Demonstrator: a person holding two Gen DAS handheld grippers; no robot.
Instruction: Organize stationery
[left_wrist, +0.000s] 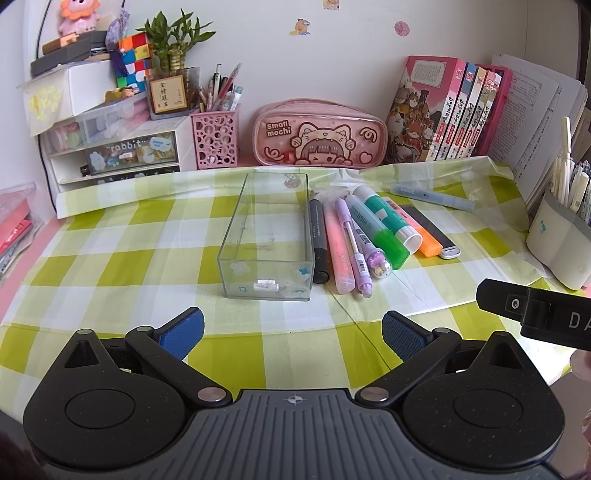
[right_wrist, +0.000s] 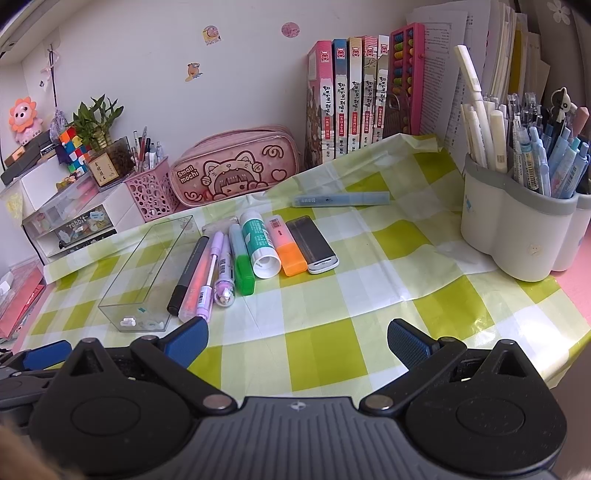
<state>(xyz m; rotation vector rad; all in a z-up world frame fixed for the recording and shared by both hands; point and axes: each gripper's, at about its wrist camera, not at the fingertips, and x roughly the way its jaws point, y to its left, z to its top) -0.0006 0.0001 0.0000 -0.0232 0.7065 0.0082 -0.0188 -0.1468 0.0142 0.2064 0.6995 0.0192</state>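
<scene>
A clear plastic box (left_wrist: 266, 232) (right_wrist: 144, 273) stands on the checked cloth, holding only a small white scrap. Right of it lies a row of stationery: black marker (left_wrist: 319, 240) (right_wrist: 186, 275), pink highlighter (left_wrist: 338, 247), purple pen (left_wrist: 356, 243) (right_wrist: 216, 273), green highlighter (left_wrist: 380, 230) (right_wrist: 242, 258), glue stick (left_wrist: 388, 216) (right_wrist: 258, 243), orange highlighter (left_wrist: 417, 232) (right_wrist: 286, 245) and a black-and-white eraser case (left_wrist: 432, 230) (right_wrist: 312, 243). A pale blue highlighter (left_wrist: 432, 195) (right_wrist: 341, 199) lies apart, further back. My left gripper (left_wrist: 293, 332) and right gripper (right_wrist: 297, 341) both hover open and empty near the front edge.
A pink pencil case (left_wrist: 319, 134) (right_wrist: 236, 166), a pink pen cup (left_wrist: 214, 138), small drawers (left_wrist: 110, 155) and books (left_wrist: 450, 110) line the back wall. A white pen holder (right_wrist: 517, 229) full of pens stands at the right. The right gripper's body (left_wrist: 535, 314) shows in the left wrist view.
</scene>
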